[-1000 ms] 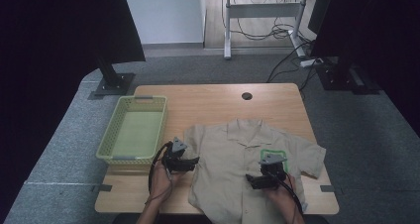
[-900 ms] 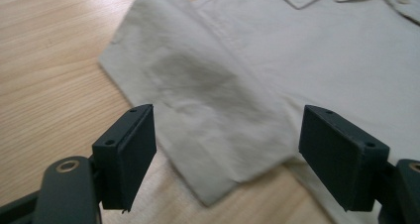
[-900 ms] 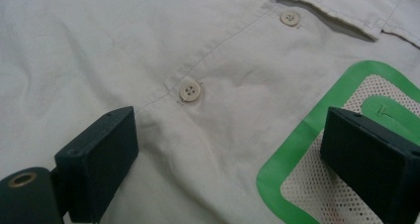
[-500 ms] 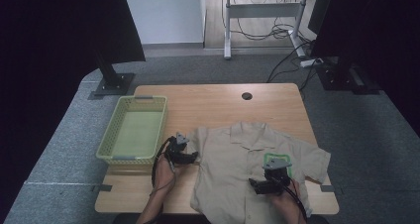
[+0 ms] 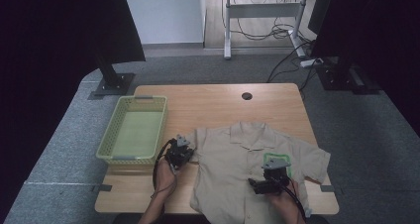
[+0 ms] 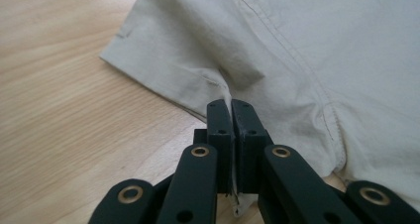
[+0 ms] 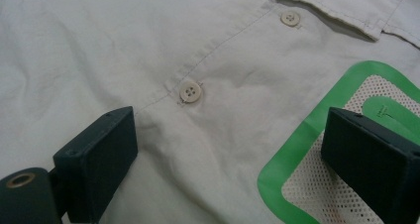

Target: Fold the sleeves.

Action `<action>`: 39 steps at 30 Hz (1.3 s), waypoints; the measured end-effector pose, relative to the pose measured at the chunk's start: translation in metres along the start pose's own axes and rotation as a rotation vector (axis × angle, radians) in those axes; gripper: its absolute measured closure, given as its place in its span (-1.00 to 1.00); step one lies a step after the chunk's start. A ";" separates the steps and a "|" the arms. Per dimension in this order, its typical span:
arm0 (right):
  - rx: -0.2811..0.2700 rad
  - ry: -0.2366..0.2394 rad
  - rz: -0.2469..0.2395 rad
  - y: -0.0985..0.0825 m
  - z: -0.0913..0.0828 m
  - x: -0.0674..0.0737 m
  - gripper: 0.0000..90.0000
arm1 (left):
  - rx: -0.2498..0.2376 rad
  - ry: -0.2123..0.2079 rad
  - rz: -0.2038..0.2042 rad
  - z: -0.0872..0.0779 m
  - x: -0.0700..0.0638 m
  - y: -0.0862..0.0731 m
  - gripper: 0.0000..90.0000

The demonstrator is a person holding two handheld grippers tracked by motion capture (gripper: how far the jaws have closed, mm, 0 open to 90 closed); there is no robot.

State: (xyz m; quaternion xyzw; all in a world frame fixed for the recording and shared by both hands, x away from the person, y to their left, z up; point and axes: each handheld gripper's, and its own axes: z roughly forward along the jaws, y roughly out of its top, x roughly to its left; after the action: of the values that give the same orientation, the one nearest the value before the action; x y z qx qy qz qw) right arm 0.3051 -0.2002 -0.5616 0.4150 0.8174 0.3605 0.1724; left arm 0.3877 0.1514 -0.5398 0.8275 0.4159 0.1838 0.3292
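Note:
A beige short-sleeved shirt (image 5: 237, 159) lies flat, buttoned side up, on the near half of the wooden table (image 5: 218, 105). My left gripper (image 5: 187, 152) sits at the shirt's left sleeve. In the left gripper view, the left gripper (image 6: 231, 107) has just been closing and now stands shut, with the sleeve's hem (image 6: 198, 92) pinched between the jaws. My right gripper (image 5: 270, 174) hovers over the shirt front. In the right gripper view, the right gripper (image 7: 230, 130) is open, with a button (image 7: 190, 91) and a green-edged mesh patch (image 7: 297, 149) lying between its fingers.
A light green plastic basket (image 5: 111, 135) stands on the table's left side, close to the left hand. A round cable hole (image 5: 246, 95) is at the far middle of the tabletop. Black stands and cables are on the floor beyond.
Both hands have stayed nearly where they were. The left gripper has edged slightly towards the sleeve's end, and the sleeve cloth there has shifted a little.

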 end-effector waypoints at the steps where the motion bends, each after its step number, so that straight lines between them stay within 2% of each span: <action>1: 0.000 0.000 -0.001 0.000 0.001 0.000 -0.85 | -0.013 -0.006 -0.009 -0.003 0.001 0.000 0.93; 8: 0.002 0.009 -0.009 0.006 0.007 0.006 -0.86 | -0.116 -0.021 0.016 -0.034 -0.003 0.016 0.93; 11: 0.001 0.014 -0.016 0.010 0.011 0.009 -0.86 | -0.147 -0.059 0.035 -0.041 -0.007 0.021 0.93; 14: 0.001 0.019 -0.022 0.014 0.015 0.013 -0.86 | -0.153 -0.098 0.051 -0.039 -0.015 0.024 0.93; 19: 0.003 0.030 -0.033 0.019 0.021 0.020 -0.86 | -0.113 -0.156 0.080 -0.023 -0.029 0.024 0.91; 24: 0.003 0.034 -0.037 0.020 0.022 0.022 -0.86 | -0.020 -0.210 0.105 0.002 -0.038 0.018 0.86; 28: 0.002 0.034 -0.038 0.020 0.022 0.022 -0.86 | -0.007 -0.225 0.109 0.006 -0.040 0.016 0.60; 30: 0.002 0.035 -0.038 0.020 0.022 0.022 -0.86 | -0.042 -0.224 0.114 0.000 -0.040 0.019 0.39; 32: 0.002 0.035 -0.038 0.020 0.022 0.022 -0.86 | -0.055 -0.224 0.116 -0.003 -0.040 0.020 0.26; 33: 0.002 0.035 -0.038 0.020 0.022 0.022 -0.86 | -0.081 -0.221 0.115 -0.011 -0.038 0.023 0.19; 39: 0.002 0.035 -0.038 0.020 0.022 0.022 -0.86 | -0.144 -0.192 0.079 -0.028 -0.026 0.028 -0.08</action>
State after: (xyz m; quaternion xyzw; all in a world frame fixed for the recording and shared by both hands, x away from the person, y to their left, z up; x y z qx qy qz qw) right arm 0.3159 -0.1648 -0.5613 0.3932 0.8283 0.3637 0.1643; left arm 0.3720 0.1297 -0.5011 0.8313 0.3353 0.1459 0.4186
